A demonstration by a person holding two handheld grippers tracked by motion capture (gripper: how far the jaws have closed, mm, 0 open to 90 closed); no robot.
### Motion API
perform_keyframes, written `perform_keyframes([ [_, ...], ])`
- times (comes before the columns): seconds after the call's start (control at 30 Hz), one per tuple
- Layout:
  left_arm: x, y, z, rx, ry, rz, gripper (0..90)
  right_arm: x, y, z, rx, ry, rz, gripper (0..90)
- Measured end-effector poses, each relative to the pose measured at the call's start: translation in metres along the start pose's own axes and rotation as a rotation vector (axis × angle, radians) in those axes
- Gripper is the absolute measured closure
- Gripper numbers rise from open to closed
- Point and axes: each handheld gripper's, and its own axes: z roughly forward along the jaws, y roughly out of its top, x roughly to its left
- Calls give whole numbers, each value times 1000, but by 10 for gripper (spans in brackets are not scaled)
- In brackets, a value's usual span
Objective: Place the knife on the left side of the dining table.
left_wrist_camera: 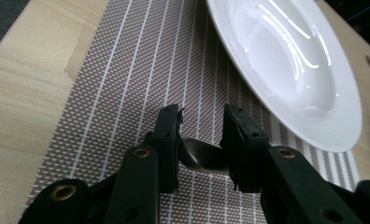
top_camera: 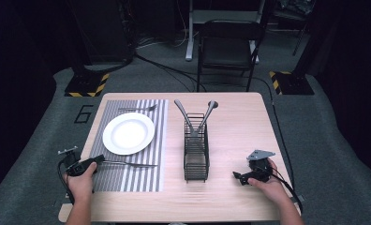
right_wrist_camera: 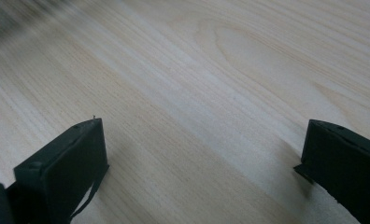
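We have the left tongs (left_wrist_camera: 202,140) clamped on the handle end of a fork (top_camera: 129,163), keeping it low over the striped placemat (top_camera: 141,178) for laying beside the white plate (top_camera: 128,133). Its long axis runs across the desk (top_camera: 235,140), tines toward the wire caddy (top_camera: 196,150). Our right tongs (right_wrist_camera: 202,158) rest wide apart, empty.

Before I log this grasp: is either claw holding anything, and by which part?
The left claw grips the fork by its handle end. The right claw is open over bare table.
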Motion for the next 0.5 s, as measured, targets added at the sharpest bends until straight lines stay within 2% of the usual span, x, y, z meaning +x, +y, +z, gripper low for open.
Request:
perform_keyframes([
  [0.13, 0, -1, 1, 14, 20, 22, 666, 0, 0, 0, 0, 0, 0, 0],
  [0.5, 0, -2, 2, 20, 46, 34, 645, 0, 0, 0, 0, 0, 0, 0],
])
